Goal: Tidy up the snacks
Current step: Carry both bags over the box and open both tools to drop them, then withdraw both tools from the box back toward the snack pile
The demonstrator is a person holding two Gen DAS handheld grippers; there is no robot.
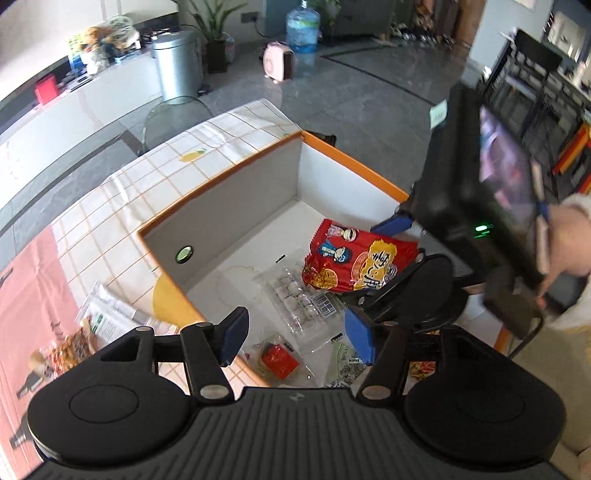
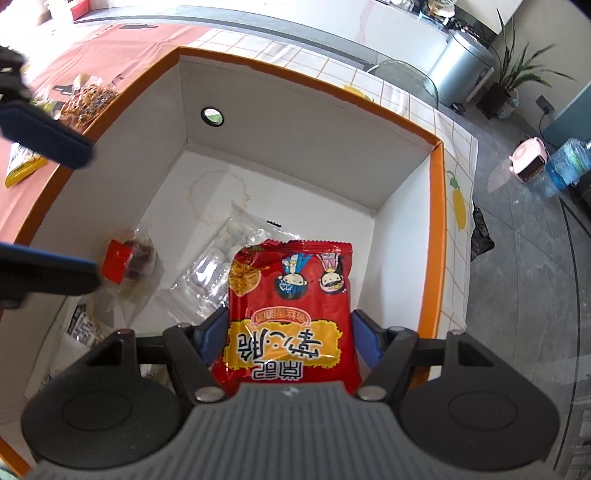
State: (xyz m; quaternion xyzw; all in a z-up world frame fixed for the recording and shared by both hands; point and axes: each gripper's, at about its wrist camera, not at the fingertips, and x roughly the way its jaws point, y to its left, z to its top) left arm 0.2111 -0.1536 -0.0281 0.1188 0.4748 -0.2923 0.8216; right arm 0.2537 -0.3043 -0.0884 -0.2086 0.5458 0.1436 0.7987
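Note:
An orange-rimmed white box stands on the table. My right gripper holds a red snack bag between its blue pads, low inside the box; the bag also shows in the left wrist view. On the box floor lie a clear pack of white candies and a small wrapped red snack. My left gripper is open and empty above the box's near edge; its blue fingers show at the left of the right wrist view.
More snack packs lie outside the box on the pink and checked cloth: a white and green pack, a brown snack, and a yellow pack. A grey bin and water bottle stand on the floor beyond.

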